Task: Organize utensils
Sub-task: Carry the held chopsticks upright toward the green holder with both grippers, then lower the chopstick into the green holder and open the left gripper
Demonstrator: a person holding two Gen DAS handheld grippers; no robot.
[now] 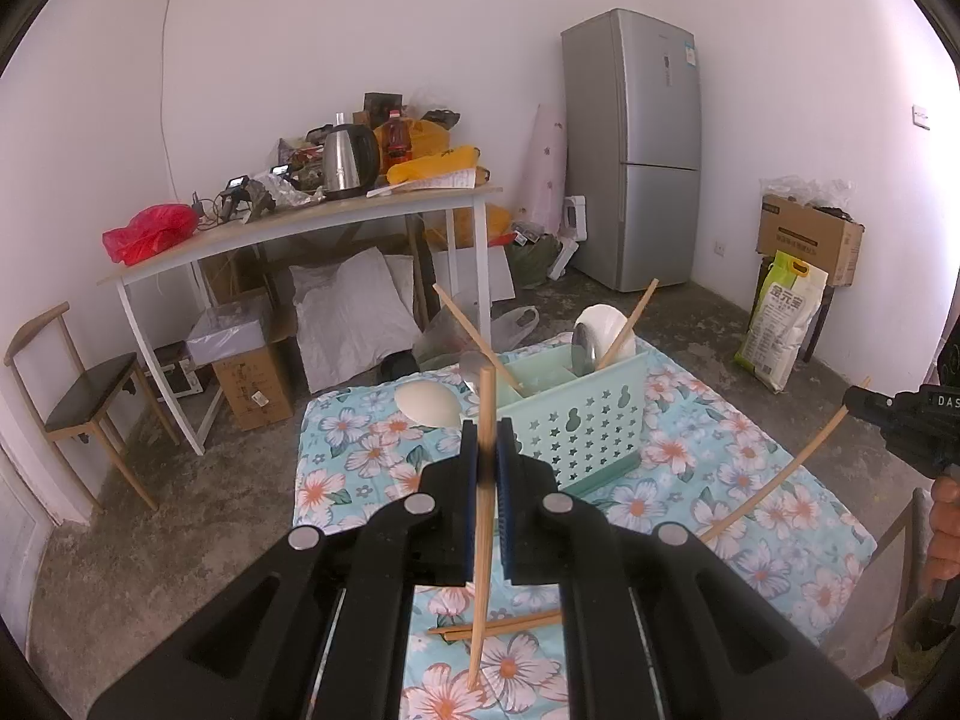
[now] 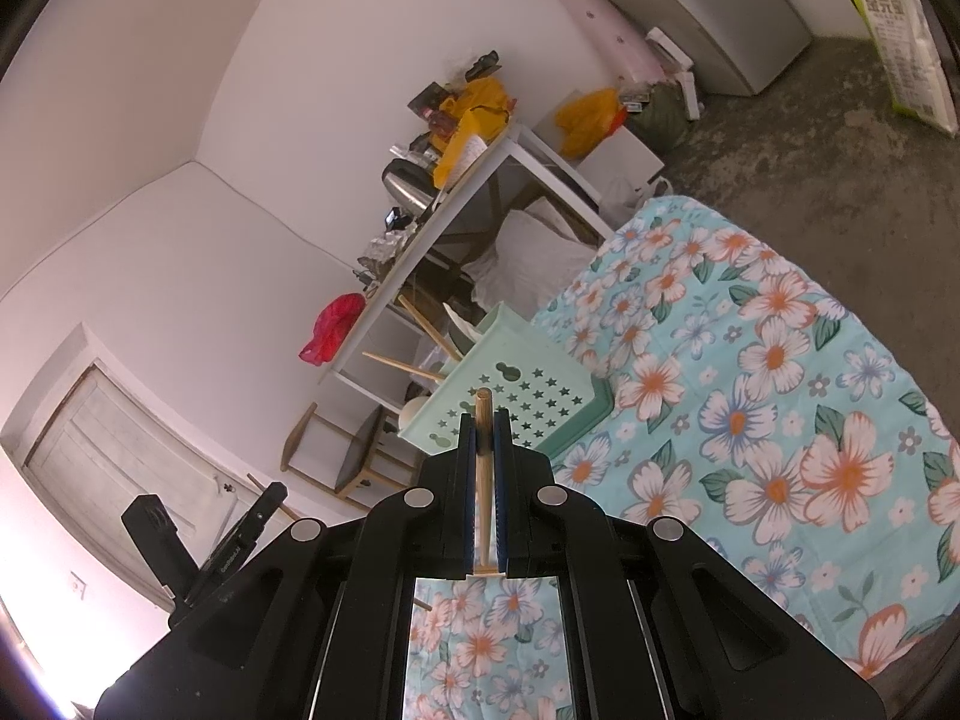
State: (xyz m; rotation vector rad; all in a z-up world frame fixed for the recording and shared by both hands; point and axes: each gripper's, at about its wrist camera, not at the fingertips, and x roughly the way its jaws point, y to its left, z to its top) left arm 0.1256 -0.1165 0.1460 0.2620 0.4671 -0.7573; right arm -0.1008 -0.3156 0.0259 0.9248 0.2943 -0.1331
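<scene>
In the left wrist view my left gripper (image 1: 487, 438) is shut on a wooden chopstick (image 1: 482, 570) that stands nearly upright, its lower tip on the floral cloth (image 1: 720, 450). Behind it stands a mint-green utensil basket (image 1: 588, 426) holding two slanted chopsticks (image 1: 465, 327), metal spoons (image 1: 581, 349) and a white bowl (image 1: 605, 319). At the right edge my right gripper (image 1: 858, 401) grips a long chopstick (image 1: 774, 489). In the right wrist view my right gripper (image 2: 484, 427) is shut on that chopstick (image 2: 482, 468), pointing at the basket (image 2: 516, 396). My left gripper (image 2: 270, 498) shows at the lower left.
A pair of chopsticks (image 1: 501, 624) lies on the cloth under my left gripper. A white bowl (image 1: 427, 405) rests upside down left of the basket. Beyond stand a cluttered desk (image 1: 336, 222), a chair (image 1: 78, 402), boxes, a fridge (image 1: 636, 150) and a rice bag (image 1: 780, 324).
</scene>
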